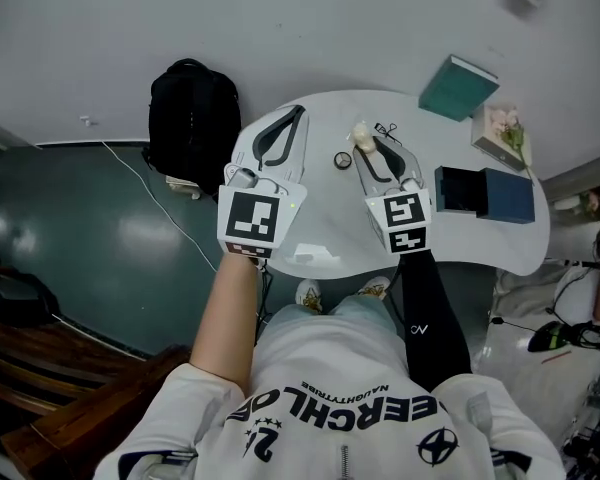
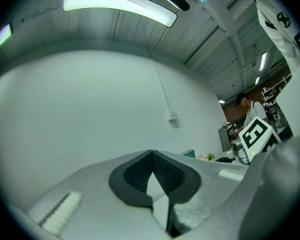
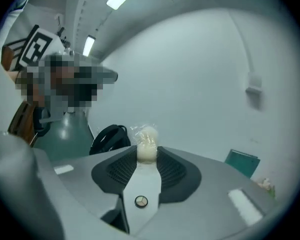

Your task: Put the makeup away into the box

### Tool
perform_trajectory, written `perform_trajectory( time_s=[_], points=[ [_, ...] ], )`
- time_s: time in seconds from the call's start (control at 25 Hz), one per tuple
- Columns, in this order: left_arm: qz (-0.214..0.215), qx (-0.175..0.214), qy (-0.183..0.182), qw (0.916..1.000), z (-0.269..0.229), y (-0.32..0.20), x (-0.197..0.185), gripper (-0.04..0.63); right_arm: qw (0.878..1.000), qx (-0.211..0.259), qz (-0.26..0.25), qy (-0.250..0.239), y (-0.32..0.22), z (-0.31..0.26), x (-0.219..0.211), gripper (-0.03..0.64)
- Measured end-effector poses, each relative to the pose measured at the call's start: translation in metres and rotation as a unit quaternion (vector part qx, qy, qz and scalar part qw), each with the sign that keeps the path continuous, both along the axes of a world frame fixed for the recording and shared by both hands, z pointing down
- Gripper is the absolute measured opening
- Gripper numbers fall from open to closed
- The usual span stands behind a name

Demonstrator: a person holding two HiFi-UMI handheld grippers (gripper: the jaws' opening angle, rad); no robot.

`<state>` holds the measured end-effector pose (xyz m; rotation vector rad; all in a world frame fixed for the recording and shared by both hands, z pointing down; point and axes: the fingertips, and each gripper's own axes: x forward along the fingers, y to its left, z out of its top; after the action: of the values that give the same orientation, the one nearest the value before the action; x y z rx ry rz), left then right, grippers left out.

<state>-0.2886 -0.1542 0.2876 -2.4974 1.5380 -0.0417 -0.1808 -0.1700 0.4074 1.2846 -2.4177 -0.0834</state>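
- R gripper (image 3: 147,156): jaws clenched on cream makeup sponge (image 3: 146,140) in clear wrap, up above the counter (image 1: 320,238).
- L gripper (image 2: 151,154): jaws closed, nothing btwn them, over counter's left side.
- Open navy box (image 1: 441,206) sits to R gripper's right, lid (image 1: 510,196) touching its far side.
- Best approach, I'd say: carry sponge over the open half, not the lid. Lower it inside before letting go. Wrap looks slippery, so use a light, steady squeeze.
- Small round compact (image 1: 342,160) on counter, prob next.
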Motion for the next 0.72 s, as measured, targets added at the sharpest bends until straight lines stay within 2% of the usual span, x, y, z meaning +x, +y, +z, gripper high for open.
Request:
perform_trajectory(
  time_s=[0.16, 0.32, 0.48, 0.72],
  points=[
    [-0.003, 0.005, -0.003, 1.0000, -0.008, 0.002, 0.003, 0.008, 0.997, 0.063, 0.013, -0.040, 0.005, -0.054, 0.010, 0.158],
    [-0.013, 0.013, -0.027, 0.9995, -0.011, 0.005, 0.006, 0.008, 0.988, 0.128, 0.025, -0.080, 0.013, -0.092, 0.020, 0.163],
    [-0.013, 0.010, -0.012, 0.9998, -0.013, 0.006, 0.014, 0.008, 0.988, 0.133, 0.010, -0.074, 0.020, -0.091, 0.017, 0.164],
    [0.003, 0.010, -0.024, 0.9997, -0.014, 0.001, 0.054, 0.008, 0.989, 0.131, 0.005, -0.073, 0.016, -0.091, 0.046, 0.167]
  ],
)
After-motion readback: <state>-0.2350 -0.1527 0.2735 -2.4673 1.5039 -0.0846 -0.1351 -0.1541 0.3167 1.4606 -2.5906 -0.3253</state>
